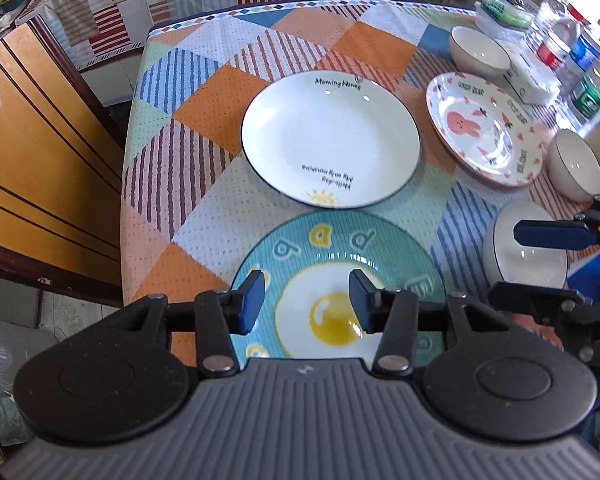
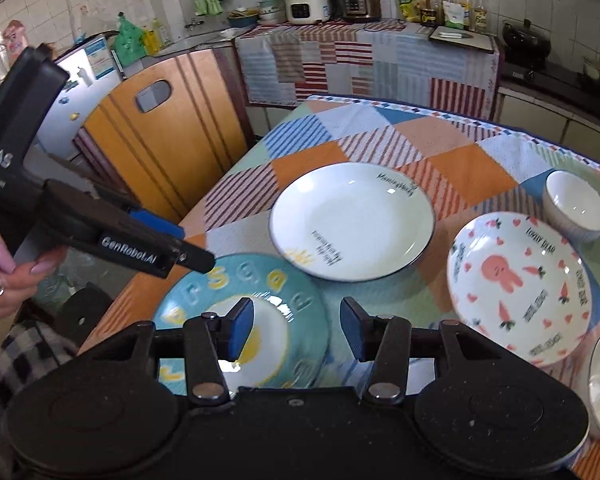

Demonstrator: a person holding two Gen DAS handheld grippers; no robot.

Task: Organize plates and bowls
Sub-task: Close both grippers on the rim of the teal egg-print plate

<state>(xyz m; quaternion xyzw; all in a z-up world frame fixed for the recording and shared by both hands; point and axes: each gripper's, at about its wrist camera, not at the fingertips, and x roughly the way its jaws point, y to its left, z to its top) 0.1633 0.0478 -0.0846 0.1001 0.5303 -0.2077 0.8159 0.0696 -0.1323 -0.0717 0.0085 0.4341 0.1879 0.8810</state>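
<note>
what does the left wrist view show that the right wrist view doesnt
Only the left wrist view: water bottles at the table's far right, and a third bowl beside the rabbit plate.

Only the right wrist view: the kitchen counter with a rice cooker, and a person's hand holding the left gripper.

Both: the teal egg plate, the white Morning Honey plate, the rabbit plate and the far bowl, all lying apart on the patchwork tablecloth.

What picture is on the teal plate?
A fried egg ringed by letters on the teal plate; left wrist view.
</note>
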